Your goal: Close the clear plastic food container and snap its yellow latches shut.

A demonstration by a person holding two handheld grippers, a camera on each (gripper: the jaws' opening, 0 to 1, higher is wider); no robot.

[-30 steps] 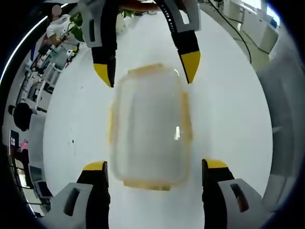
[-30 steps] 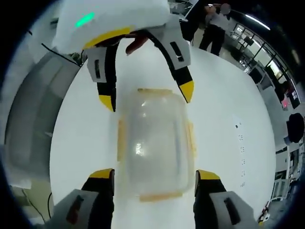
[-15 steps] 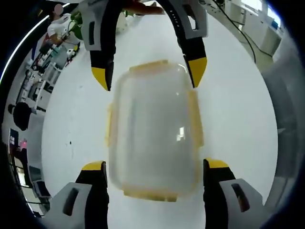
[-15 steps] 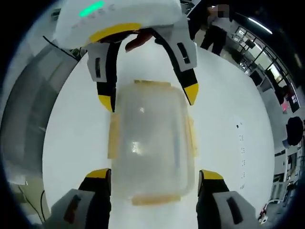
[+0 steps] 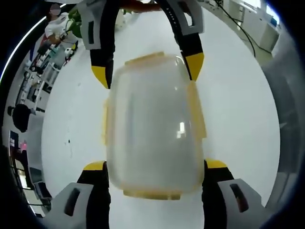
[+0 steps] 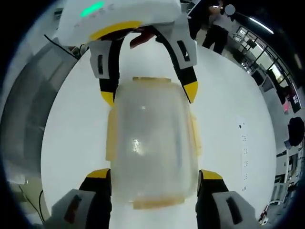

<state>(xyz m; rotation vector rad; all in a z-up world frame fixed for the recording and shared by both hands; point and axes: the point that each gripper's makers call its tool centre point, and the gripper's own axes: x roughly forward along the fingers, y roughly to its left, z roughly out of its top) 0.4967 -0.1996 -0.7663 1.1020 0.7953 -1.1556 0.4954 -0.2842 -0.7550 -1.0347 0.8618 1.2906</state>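
Container (image 5: 152,133) sits lid-on on the white table (image 5: 238,95), dead centre in both gripper views, between the two grippers, which face each other end to end.

Left gripper (image 5: 153,168): jaws spread wide, one at 7 and one at 5 o'clock in the left gripper view, straddling the near short end of the container. Right gripper (image 6: 153,172): same spread stance over the opposite short end in the right gripper view. Neither grasps anything; whether the tips touch the walls, cannot tell.

Likely reason for the stance: each claw brackets one end so the box can't slide while the latches get pressed.

Long axis runs 12 to 6 in both views, i.e. straight along the line joining the grippers. Lid faces up.

Latches (image 5: 196,109): yellow tabs on all four sides. The side tabs at 3 and 9 flare outward, so they look unsnapped. End tabs at 12 and 6: state unclear.

Judgement: lid seated, latching not yet done.
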